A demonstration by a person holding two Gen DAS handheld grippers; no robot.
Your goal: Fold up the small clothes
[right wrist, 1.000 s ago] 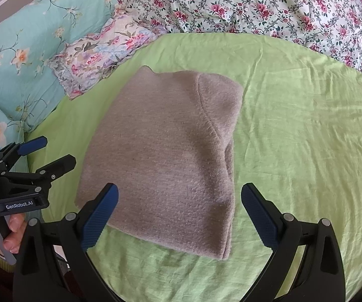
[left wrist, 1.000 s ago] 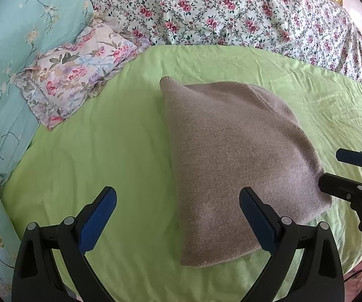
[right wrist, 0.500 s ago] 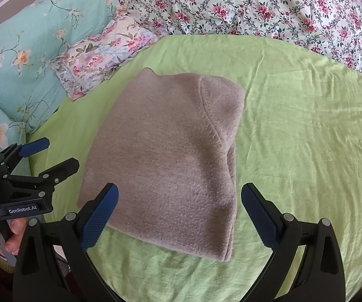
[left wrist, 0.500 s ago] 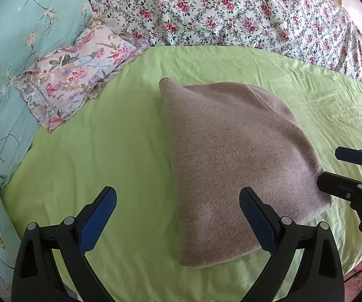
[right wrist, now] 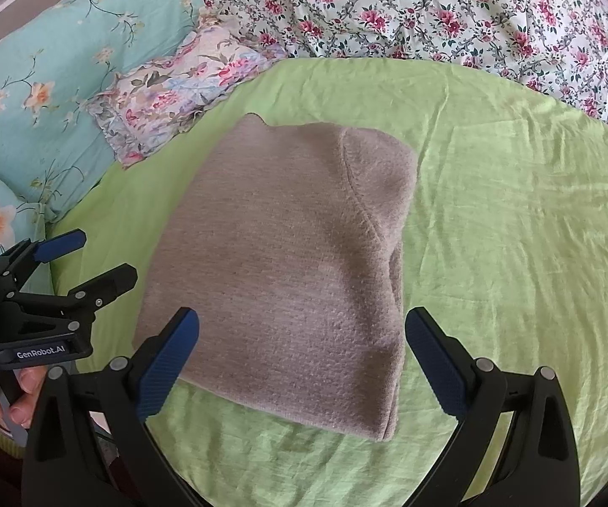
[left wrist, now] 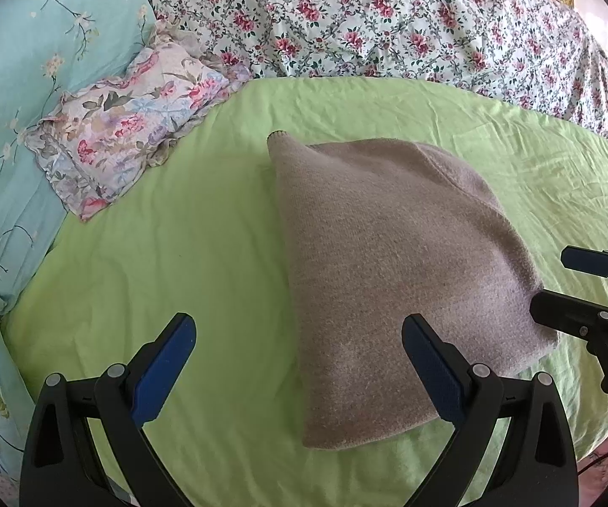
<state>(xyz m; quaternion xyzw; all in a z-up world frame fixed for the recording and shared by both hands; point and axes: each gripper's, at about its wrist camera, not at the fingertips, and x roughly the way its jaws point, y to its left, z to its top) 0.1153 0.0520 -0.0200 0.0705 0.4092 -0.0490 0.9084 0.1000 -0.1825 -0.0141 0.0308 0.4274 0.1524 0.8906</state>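
A folded grey knitted garment (fuzzy, roughly trapezoidal, with a curved seam near its far corner) is laid flat on the wrinkled lime-green sheet. The left gripper is held wide apart above the sheet at the garment's 7 o'clock edge. The right gripper is likewise spread wide over the near hem, nothing being gripped. Floral bedding is bunched at 12 o'clock.

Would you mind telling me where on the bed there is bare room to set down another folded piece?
The green sheet lies bare right of the folded grey knit, up to the rose-print quilt. A second bare patch lies left of the knit, below the small floral pillow. The head end is crowded with that pillow and the turquoise bedding.
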